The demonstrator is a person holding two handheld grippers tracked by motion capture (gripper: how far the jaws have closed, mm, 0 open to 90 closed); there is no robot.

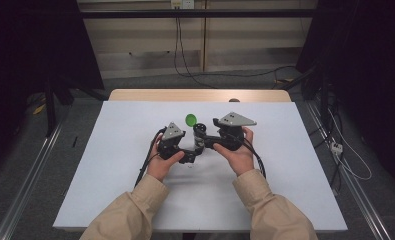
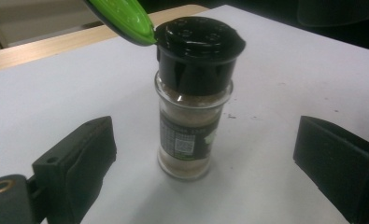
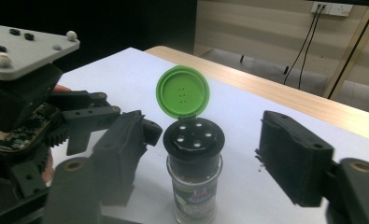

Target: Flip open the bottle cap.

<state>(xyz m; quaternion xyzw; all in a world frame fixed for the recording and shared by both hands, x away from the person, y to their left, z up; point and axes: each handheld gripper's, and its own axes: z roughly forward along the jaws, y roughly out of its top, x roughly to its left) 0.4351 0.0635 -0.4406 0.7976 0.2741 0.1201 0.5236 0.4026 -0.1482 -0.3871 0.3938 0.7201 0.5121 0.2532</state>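
Basically one spice jar [image 1: 199, 136] is standing, green lid [image 1: 190, 119] flipped up, on white table [image 1: 110, 165] in dim room, two grippers, left gripper [image 1: 189, 156] and right gripper [image 1: 205, 144], flanking it, jaws apart.

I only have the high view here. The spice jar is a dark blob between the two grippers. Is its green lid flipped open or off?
Observer: Flipped open. In the right gripper view the green lid stands up, hinged to the black shaker cap of the spice jar.
Operator: Is either gripper squeezing the jar?
Observer: No. In the left gripper view the left gripper has its jaws wide, with table showing between each of them and the glass.
Operator: And the right one?
Observer: The right gripper also stands open around the jar, a gap on both sides.
Operator: Is anything in the jar?
Observer: Yes, a pale brown powder fills it nearly to the cap, and the jar stands upright on the white table.
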